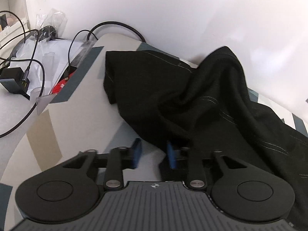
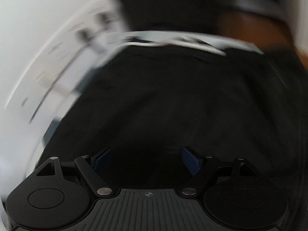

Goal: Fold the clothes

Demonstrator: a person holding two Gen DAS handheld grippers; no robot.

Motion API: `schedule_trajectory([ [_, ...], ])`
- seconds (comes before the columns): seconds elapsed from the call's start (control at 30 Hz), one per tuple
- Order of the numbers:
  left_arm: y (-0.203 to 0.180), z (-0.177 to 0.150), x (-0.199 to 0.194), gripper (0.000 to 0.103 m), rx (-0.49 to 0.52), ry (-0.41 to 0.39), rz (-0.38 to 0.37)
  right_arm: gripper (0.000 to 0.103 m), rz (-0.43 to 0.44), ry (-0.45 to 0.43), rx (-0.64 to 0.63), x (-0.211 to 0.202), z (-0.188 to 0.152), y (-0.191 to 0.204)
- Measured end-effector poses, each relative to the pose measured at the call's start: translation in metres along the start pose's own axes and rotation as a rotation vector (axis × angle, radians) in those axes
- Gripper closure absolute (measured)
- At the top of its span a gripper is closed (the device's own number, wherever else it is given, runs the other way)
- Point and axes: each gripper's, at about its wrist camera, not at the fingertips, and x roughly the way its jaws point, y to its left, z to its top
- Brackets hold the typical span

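Black garment: matt knit cloth; charger: smooth plastic.

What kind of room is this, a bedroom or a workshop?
Probably a home or office work corner, not a shop. A black garment lies on a patterned table against a white wall, beside a charger with cables.

i can't read any text, brand or number from either wrist view. the only sign i see is a small round crosshair mark printed on the ribbed grey housing of the left gripper, and the same mark on the right gripper's housing. a red object beside the surface shows a pale marking, too blurred for me to make out.
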Motion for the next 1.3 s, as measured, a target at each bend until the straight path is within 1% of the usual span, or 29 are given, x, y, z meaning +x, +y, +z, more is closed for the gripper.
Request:
schedule_trajectory([
  [0.07, -0.012, -0.004, -0.007, 0.091, 0.068, -0.006, 0.009, 0.024, -0.013, -0.001, 0.055, 0.003, -0.007, -0.005],
  [0.1, -0.017, -0.008, -0.011, 0.092, 0.105, -0.016, 0.011, 0.021, -0.020, -0.004, 0.044, 0.005, -0.009, -0.002],
  [0.17, -0.027, -0.017, -0.022, 0.092, 0.165, -0.021, 0.000, 0.018, -0.040, -0.011, -0.009, 0.007, -0.014, 0.010],
  [0.27, -0.042, -0.031, -0.045, 0.092, 0.250, -0.035, -0.035, 0.014, -0.055, -0.028, -0.101, 0.013, -0.020, 0.032],
  [0.33, -0.056, -0.037, -0.059, 0.086, 0.334, -0.095, -0.074, 0.011, -0.058, -0.065, -0.211, 0.016, -0.027, 0.052],
  [0.37, -0.064, -0.040, -0.065, 0.073, 0.379, -0.128, -0.091, 0.004, -0.068, -0.083, -0.273, 0.018, -0.033, 0.061],
  [0.4, -0.072, -0.041, -0.068, 0.050, 0.422, -0.147, -0.107, 0.001, -0.080, -0.098, -0.332, 0.020, -0.038, 0.069],
  [0.43, -0.080, -0.040, -0.063, 0.040, 0.452, -0.138, -0.118, 0.001, -0.091, -0.112, -0.390, 0.023, -0.042, 0.076],
  [0.47, -0.086, -0.038, -0.057, 0.037, 0.459, -0.124, -0.123, 0.001, -0.103, -0.126, -0.448, 0.026, -0.047, 0.084],
  [0.53, -0.095, -0.034, -0.041, 0.037, 0.453, -0.101, -0.120, 0.001, -0.126, -0.155, -0.565, 0.032, -0.057, 0.100],
  [0.6, -0.103, -0.034, -0.024, 0.037, 0.462, -0.070, -0.098, 0.001, -0.150, -0.142, -0.655, 0.041, -0.067, 0.112],
  [0.67, -0.109, -0.033, -0.009, 0.037, 0.472, -0.043, -0.077, 0.001, -0.159, -0.117, -0.698, 0.049, -0.074, 0.119],
  [0.73, -0.109, -0.036, -0.002, 0.036, 0.476, -0.021, -0.049, 0.001, -0.154, -0.080, -0.715, 0.056, -0.078, 0.123],
  [0.77, -0.109, -0.038, 0.002, 0.029, 0.477, -0.007, -0.034, 0.001, -0.155, -0.061, -0.720, 0.060, -0.079, 0.124],
  [0.8, -0.107, -0.040, 0.004, 0.019, 0.474, -0.003, -0.020, 0.001, -0.155, -0.041, -0.725, 0.063, -0.080, 0.126],
  [0.9, -0.101, -0.040, 0.009, 0.003, 0.460, 0.010, -0.004, 0.001, -0.151, -0.009, -0.719, 0.070, -0.082, 0.123],
  [0.93, -0.099, -0.040, 0.010, 0.000, 0.451, 0.017, -0.004, 0.001, -0.150, -0.007, -0.715, 0.071, -0.083, 0.122],
  [1.0, -0.097, -0.039, 0.010, 0.000, 0.425, 0.030, -0.015, 0.001, -0.146, -0.014, -0.716, 0.073, -0.082, 0.122],
  [1.13, -0.088, -0.034, 0.016, 0.000, 0.369, 0.056, -0.066, 0.001, -0.133, -0.030, -0.726, 0.082, -0.080, 0.123],
  [1.3, -0.089, -0.031, 0.018, 0.000, 0.381, 0.053, -0.072, 0.001, -0.117, -0.039, -0.734, 0.080, -0.079, 0.123],
])
